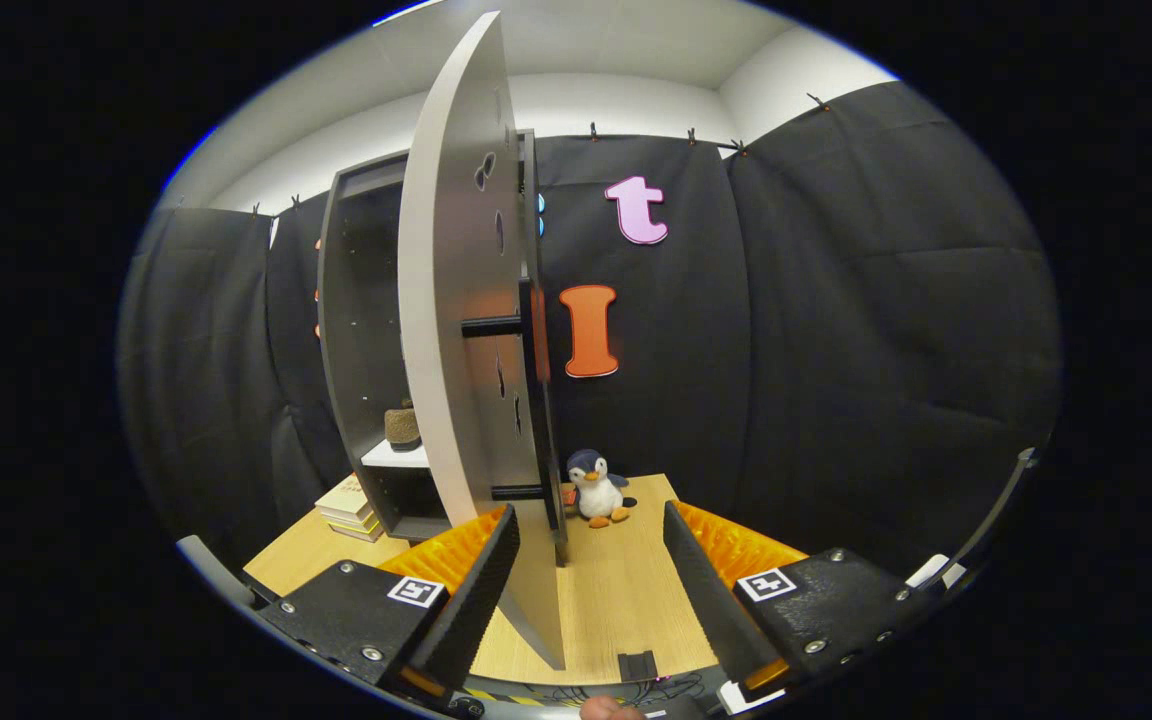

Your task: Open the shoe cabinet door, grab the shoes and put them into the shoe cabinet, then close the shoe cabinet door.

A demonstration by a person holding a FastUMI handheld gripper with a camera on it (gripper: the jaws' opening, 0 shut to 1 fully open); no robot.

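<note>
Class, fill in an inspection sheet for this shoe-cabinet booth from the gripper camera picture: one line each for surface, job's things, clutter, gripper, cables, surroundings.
Surface: light wooden tabletop, bare between the fingers.
Job's things: dark grey open-fronted shoe cabinet; its pale grey door swung open, edge-on between the fingers; a brown shoe-like item on the white shelf, too small to identify surely.
Clutter: small plush penguin beyond the door; stack of books beside the cabinet.
Gripper: gripper open, fingers apart, the door's lower edge by one finger; contact unclear.
Cables: thin wires at the table's near edge.
Surroundings: black cloth wall, white ceiling.
</note>
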